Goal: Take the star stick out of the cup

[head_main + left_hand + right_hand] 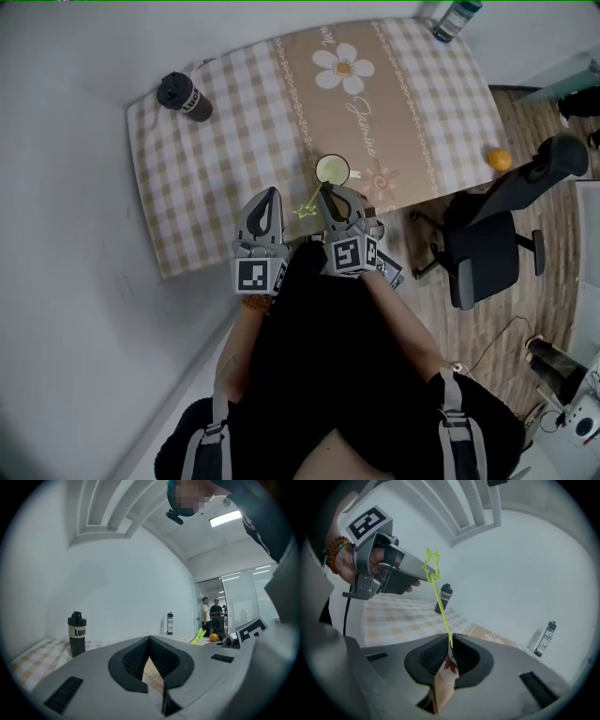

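Observation:
My right gripper (pixel 326 191) is shut on the thin yellow-green star stick (pixel 307 204), just in front of the white cup (pixel 331 170) with a green inside. In the head view the stick slants down-left from the jaws, star end lowest, and looks clear of the cup. The right gripper view has the stick (pixel 440 604) rising from the closed jaw tips of the right gripper (pixel 450 640) to its star at the top. My left gripper (pixel 270 195) hovers a little left of the star, shut and empty. In its own view the left gripper (pixel 149 639) has its jaws meeting over the cloth.
The table (pixel 216 197) carries a beige checked cloth with a flower runner. A black bottle (pixel 185 96) stands at the far left and a dark bottle (pixel 457 19) at the far right corner. An orange (pixel 500 158) lies by the right edge. An office chair (pixel 492 244) stands beside the table.

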The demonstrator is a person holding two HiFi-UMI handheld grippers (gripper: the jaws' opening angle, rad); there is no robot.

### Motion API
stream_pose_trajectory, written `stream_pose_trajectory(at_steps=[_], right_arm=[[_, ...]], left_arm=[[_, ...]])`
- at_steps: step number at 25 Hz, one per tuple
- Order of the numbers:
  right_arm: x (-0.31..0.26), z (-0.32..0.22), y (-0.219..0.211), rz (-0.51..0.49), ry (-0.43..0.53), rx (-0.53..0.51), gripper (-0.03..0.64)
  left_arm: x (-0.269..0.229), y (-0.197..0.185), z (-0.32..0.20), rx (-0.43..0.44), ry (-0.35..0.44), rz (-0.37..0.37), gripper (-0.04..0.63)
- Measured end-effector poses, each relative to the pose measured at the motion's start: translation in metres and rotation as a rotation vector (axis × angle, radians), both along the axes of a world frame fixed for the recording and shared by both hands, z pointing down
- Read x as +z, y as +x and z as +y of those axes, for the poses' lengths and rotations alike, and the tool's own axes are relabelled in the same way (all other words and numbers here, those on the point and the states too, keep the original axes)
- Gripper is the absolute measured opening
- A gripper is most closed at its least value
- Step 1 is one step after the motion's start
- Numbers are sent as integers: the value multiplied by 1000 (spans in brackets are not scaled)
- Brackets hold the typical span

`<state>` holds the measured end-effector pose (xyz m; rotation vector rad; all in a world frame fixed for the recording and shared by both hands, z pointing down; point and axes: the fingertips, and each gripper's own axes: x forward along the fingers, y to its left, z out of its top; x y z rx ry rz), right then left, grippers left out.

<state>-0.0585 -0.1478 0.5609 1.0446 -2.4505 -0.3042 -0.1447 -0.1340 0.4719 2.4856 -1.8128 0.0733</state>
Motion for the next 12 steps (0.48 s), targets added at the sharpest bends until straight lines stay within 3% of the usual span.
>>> stream_pose_trajectory(at_steps=[12], right_arm=[[0,-3,-11,102,55,-33,43]], left_arm=[[-6,-4,-13,14,28,13,3]])
